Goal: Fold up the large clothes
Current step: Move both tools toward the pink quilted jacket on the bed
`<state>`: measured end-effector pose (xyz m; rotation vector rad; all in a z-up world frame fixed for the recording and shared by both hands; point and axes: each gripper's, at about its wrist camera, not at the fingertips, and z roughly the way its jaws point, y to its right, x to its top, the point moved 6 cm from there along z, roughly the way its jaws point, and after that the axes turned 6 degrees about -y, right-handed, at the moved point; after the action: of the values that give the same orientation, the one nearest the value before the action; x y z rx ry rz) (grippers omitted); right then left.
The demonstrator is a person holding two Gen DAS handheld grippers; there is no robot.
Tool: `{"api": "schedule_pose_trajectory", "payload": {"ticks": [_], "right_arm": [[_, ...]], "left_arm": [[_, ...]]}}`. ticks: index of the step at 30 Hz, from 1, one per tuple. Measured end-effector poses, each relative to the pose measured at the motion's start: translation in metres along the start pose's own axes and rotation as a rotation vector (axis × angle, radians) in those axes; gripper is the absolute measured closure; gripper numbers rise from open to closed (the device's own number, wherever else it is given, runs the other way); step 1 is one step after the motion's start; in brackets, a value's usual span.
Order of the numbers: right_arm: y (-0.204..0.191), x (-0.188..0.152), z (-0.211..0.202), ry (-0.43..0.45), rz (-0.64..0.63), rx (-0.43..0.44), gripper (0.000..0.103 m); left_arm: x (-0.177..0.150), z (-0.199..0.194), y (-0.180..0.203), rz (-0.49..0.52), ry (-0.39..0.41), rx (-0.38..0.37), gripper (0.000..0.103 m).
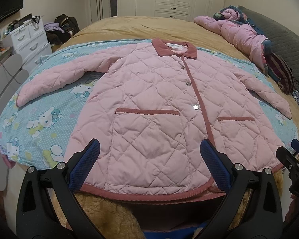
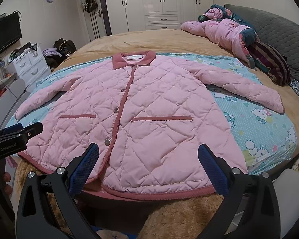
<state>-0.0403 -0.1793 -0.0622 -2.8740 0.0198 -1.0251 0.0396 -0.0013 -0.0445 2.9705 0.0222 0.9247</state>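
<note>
The pink quilted jacket (image 1: 149, 103) lay flat and buttoned on the blue cartoon sheet (image 1: 39, 123), its collar (image 1: 174, 48) toward the far side of the bed (image 1: 129, 25) and its hem (image 1: 145, 194) at the near edge. Your left gripper (image 1: 149, 159) and right gripper (image 2: 148, 160) both hovered above the hem with fingers wide apart, holding nothing. No fold was made yet, I think. For a good first fold, you needed probably to take each sleeve (image 2: 249, 91) near the cuff and lay it across the chest, keeping the padding smooth, because thick quilting bunches easily.
</note>
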Motion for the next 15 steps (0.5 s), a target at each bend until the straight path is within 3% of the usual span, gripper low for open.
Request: {"api": "schedule_pose_trajectory", "payload": {"ticks": [15], "right_arm": [[-0.0022,0.0009,-0.0023,0.008,-0.004,0.002,0.004]], "left_arm": [[-0.0021,0.0013,0.0014,-0.002,0.003,-0.005,0.009]]}}
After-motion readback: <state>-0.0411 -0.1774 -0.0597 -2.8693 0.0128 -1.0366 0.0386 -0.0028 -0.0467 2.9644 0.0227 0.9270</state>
